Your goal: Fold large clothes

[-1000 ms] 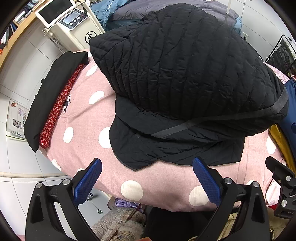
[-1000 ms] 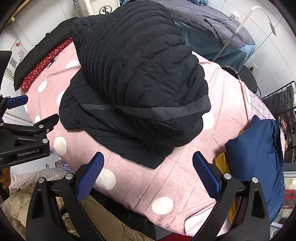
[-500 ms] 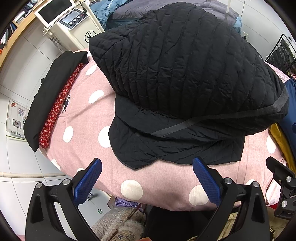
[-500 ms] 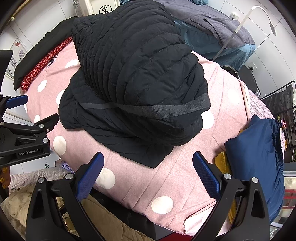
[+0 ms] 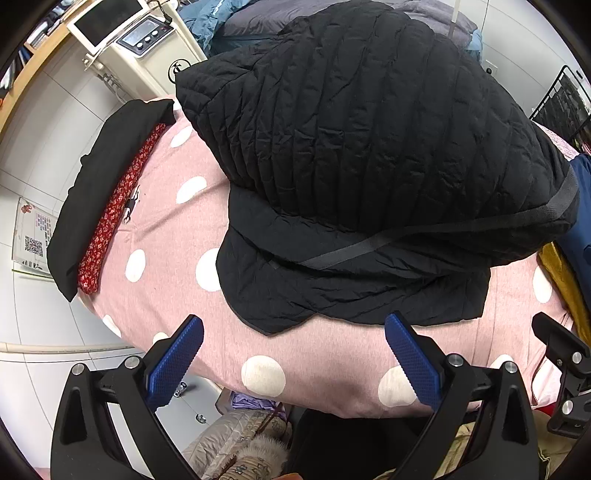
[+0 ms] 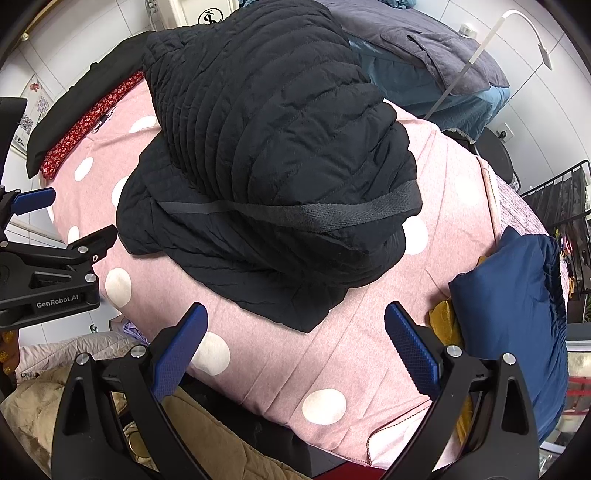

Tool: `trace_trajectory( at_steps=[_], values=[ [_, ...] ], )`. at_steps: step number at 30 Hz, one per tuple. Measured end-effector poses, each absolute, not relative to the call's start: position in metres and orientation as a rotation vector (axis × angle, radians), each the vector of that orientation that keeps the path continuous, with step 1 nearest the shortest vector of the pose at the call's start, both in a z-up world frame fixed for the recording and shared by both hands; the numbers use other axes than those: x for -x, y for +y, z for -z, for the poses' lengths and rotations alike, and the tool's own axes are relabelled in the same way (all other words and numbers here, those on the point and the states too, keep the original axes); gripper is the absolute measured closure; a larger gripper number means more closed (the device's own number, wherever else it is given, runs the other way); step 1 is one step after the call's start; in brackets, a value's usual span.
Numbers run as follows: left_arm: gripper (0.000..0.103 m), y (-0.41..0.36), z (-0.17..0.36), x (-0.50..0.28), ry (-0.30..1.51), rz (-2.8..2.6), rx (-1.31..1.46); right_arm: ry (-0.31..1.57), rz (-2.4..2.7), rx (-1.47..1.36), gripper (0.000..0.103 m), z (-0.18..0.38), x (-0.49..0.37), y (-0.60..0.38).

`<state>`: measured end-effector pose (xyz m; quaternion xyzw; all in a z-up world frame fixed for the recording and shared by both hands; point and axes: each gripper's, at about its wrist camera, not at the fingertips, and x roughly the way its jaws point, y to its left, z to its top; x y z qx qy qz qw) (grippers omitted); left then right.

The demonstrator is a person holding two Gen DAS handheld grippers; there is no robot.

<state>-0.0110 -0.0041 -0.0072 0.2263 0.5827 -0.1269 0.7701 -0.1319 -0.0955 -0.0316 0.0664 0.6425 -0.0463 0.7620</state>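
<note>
A black quilted jacket [image 5: 369, 166] lies folded in a thick bundle on a pink polka-dot cover [image 5: 166, 236]; it also shows in the right wrist view [image 6: 273, 177]. A black webbing band runs across its near fold. My left gripper [image 5: 293, 356] is open and empty, held just short of the jacket's near hem. My right gripper [image 6: 293, 350] is open and empty, near the jacket's lower corner. The left gripper also shows at the left edge of the right wrist view [image 6: 48, 273].
A folded black and red floral garment [image 5: 107, 206] lies at the cover's left edge. A folded navy garment [image 6: 517, 314] and a yellow one [image 6: 443, 317] lie at the right. A cream machine [image 5: 140, 44], a grey-covered bed [image 6: 424, 48] and a lamp [image 6: 517, 33] stand behind. More clothes lie below the near edge.
Almost nothing has changed. Both grippers stay open and hover in about the same place; the view has drifted only slightly.
</note>
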Motion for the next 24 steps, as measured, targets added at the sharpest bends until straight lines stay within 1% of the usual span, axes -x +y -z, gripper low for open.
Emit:
trace_trajectory(
  at_steps=[24],
  values=[
    [0.006, -0.0042, 0.0131, 0.0061, 1.296, 0.281, -0.482, 1.39, 0.097, -0.151, 0.008, 0.0329, 0.1311, -0.0964]
  ],
)
